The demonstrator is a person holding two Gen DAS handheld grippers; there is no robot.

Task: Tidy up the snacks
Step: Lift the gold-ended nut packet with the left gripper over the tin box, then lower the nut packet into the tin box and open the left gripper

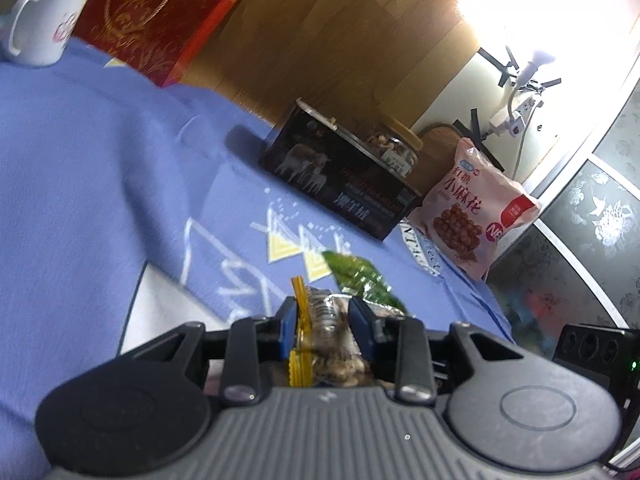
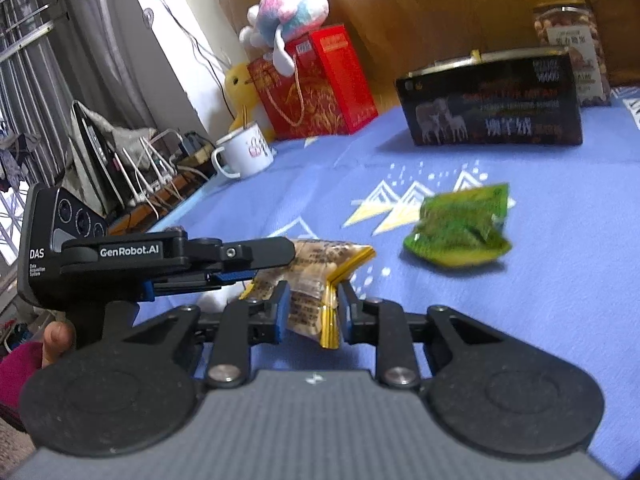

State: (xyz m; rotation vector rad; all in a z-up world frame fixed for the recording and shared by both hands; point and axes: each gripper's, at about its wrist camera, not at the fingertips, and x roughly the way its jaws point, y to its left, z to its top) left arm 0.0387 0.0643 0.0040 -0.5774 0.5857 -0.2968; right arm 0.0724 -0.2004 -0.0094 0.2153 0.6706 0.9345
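Light, crinkly, slippery film: clear-and-yellow snack packet (image 2: 316,280) pinched at both ends, left tool (image 1: 322,320) and right tool (image 2: 312,308) each closed narrow on it, lifted above the blue bedsheet (image 2: 520,320). Best gripped at crimped seams; contents likely crushable. Green packet (image 2: 460,224) loose mid-sheet. Readable: "GenRobot.AI", "DAS" on left tool; "小麻花" on pink bag (image 1: 476,216) near sheet edge.

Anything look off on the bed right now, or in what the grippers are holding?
One oddity: both grippers grip the same yellow-edged snack packet, the left gripper and right gripper each shut on one end. The green packet lies crumpled alone on the blue sheet. Nothing looks spilled or torn.
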